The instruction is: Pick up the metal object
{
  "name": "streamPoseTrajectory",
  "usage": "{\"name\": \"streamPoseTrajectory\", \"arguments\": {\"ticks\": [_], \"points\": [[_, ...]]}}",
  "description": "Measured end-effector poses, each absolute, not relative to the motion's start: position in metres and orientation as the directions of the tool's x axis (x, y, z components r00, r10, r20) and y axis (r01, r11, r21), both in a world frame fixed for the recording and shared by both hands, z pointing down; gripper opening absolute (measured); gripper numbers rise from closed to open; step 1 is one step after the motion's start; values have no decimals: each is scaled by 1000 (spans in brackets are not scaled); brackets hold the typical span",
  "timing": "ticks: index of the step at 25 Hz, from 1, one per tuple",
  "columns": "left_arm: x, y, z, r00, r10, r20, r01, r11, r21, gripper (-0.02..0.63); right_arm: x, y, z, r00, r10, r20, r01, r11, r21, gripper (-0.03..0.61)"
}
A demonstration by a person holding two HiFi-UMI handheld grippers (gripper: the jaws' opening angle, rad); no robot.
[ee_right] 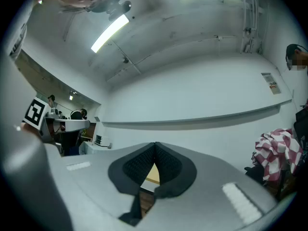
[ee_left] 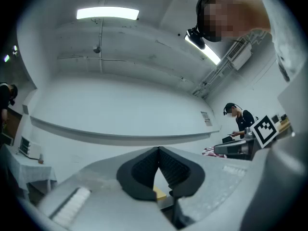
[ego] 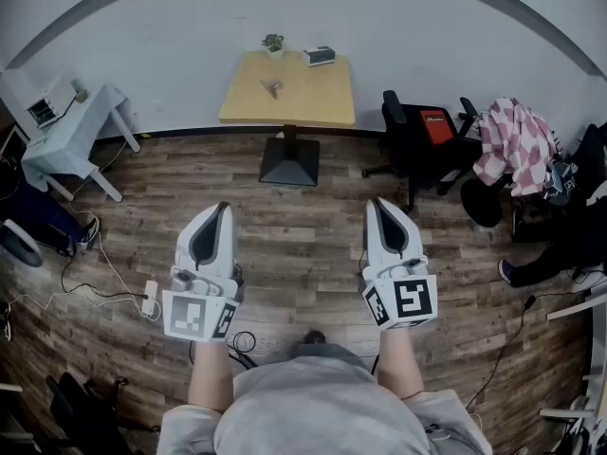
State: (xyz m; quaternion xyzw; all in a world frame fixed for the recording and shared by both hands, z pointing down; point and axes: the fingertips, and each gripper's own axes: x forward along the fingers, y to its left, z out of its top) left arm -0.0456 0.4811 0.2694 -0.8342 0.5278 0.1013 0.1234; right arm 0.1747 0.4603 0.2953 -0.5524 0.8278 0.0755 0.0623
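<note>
Closest in, the person's grey top (ego: pixel 313 410) fills the bottom of the head view. Beyond it spreads the wood floor (ego: pixel 303 221), and at its far side, against the white wall, stands the yellow table (ego: pixel 318 98). Held out side by side over the floor, the left gripper (ego: pixel 222 209) and the right gripper (ego: pixel 377 203) both have their jaws pressed together with nothing between them. The small metal object (ego: pixel 273 87) lies on the table, well apart from both.
</note>
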Motion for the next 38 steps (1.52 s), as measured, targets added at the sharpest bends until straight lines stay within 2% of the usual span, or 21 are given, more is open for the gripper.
{"name": "streamPoseTrajectory", "arguments": {"ticks": [17,22,29,33,38], "points": [[-66,477,272,429,-856,-289,-903,-418,-104,6,149,458,298,-388,-904,-181,-921,385,57,-2],[-62,470,270,417,-857,-302,-909,-394,-139,5,146,452,293,-450,-869,-208,-891,454,33,0],[-61,473,270,389,-858,-336,-921,-362,-144,5,146,432,300,-454,-866,-209,-887,462,9,0],[-63,454,274,413,-853,-319,-910,-397,-117,5,139,413,303,-465,-862,-200,-881,474,5,0],[-71,411,285,398,-865,-306,-916,-360,-174,5,130,372,307,-466,-865,-188,-881,472,13,0]]}}
